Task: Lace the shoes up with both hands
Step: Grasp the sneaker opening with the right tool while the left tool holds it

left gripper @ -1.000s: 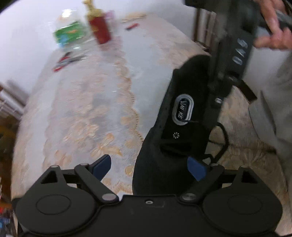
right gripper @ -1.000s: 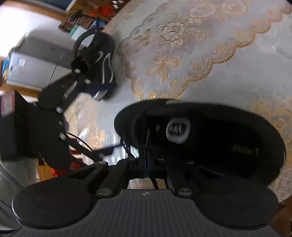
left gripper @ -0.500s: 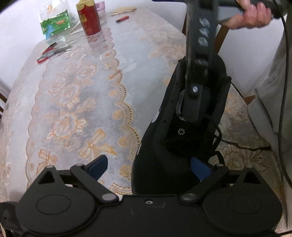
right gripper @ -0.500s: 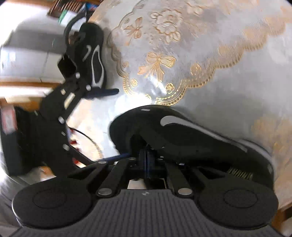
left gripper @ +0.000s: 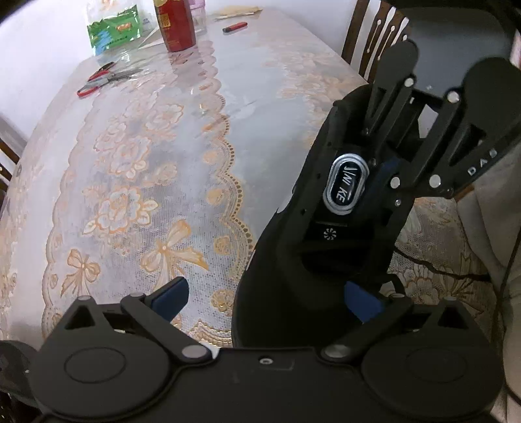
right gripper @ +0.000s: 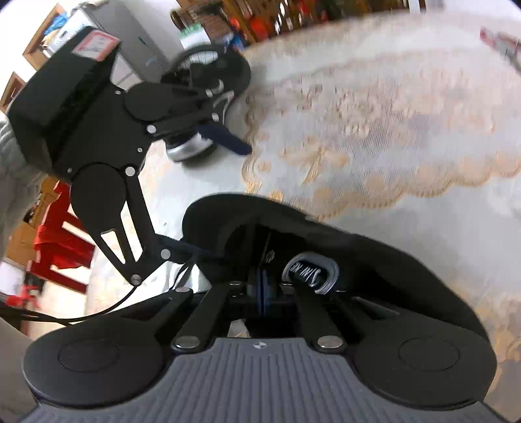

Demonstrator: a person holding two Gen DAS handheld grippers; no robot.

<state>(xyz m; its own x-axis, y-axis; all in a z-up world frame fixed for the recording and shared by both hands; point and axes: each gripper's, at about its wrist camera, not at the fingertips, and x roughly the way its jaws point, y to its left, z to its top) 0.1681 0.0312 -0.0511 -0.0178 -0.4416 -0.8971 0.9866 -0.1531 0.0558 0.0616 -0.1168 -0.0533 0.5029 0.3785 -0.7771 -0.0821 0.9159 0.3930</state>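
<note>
With its jaws opening to their widest, the left gripper [left gripper: 265,297] points down at the heel of a black shoe [left gripper: 293,260]; one blue pad [left gripper: 171,294] stands over bare tablecloth, the other [left gripper: 361,301] just beside the shoe's collar, neither pressing on it. Over the tongue, the right gripper [right gripper: 262,286] reaches in with its blue pads together; whether a lace lies between them cannot be told. Just beside these tips sits an oval silver-rimmed tongue badge [left gripper: 345,184]. A thin black lace [left gripper: 433,266] trails from the shoe across the cloth toward the person's grey sleeve [left gripper: 488,201]. The shoe rests near the table's edge on a lace-patterned tablecloth [left gripper: 146,195]. A second black shoe [right gripper: 215,81], with silver trim, lies well apart. At the far end stand a red canister [left gripper: 176,26], a green packet [left gripper: 114,29], red-handled scissors [left gripper: 104,78] and a lighter [left gripper: 234,27].
</note>
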